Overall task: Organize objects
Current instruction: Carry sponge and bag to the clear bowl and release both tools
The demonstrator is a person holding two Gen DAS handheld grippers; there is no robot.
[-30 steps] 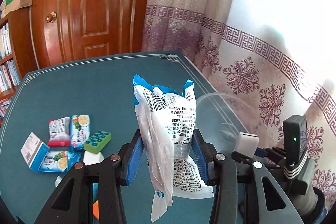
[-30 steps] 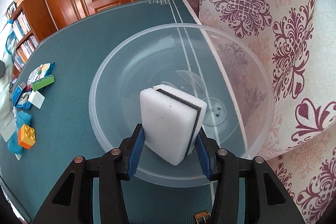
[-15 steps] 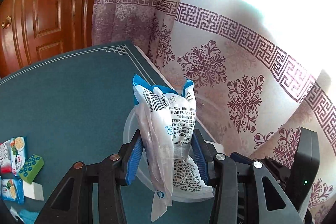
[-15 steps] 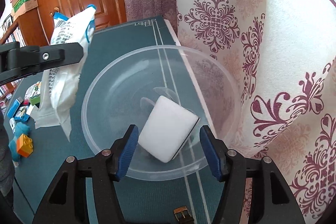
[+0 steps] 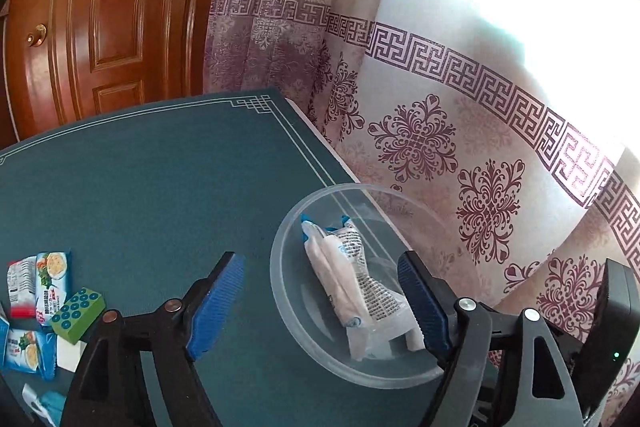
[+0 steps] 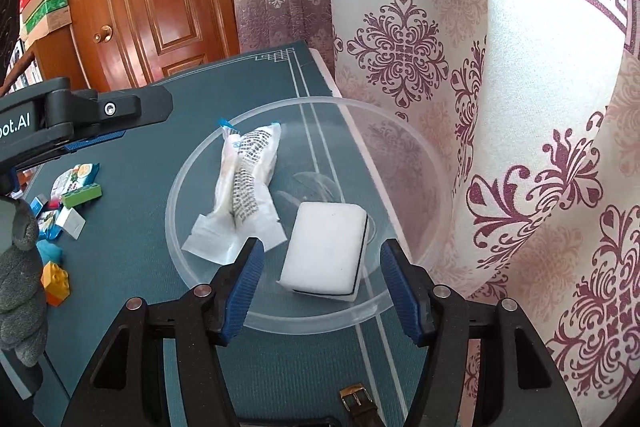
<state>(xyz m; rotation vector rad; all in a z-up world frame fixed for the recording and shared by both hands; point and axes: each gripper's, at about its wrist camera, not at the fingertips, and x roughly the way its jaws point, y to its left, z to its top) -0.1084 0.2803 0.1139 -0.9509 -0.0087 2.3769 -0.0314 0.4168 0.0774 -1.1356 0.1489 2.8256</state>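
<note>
In one clear bowl (image 6: pixel 188 269): one packet (image 6: pixel 250 187), one sponge (image 6: pixel 326 253).

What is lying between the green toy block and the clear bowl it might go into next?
Nothing visible. Between the green block and the clear bowl lies only bare blue tabletop. The left claw, open, hangs above the bowl, not across that stretch.

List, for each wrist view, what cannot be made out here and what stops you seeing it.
Left wrist view:
- Sponge: mostly hidden behind the packet and a blue pad.
- Snack packs: cut off by the left edge.
- Packet print: too small to read.

Right wrist view:
- Left gripper: only one finger shows; the edge cuts off the rest.
- Strap: bottom edge cuts it off.
</note>
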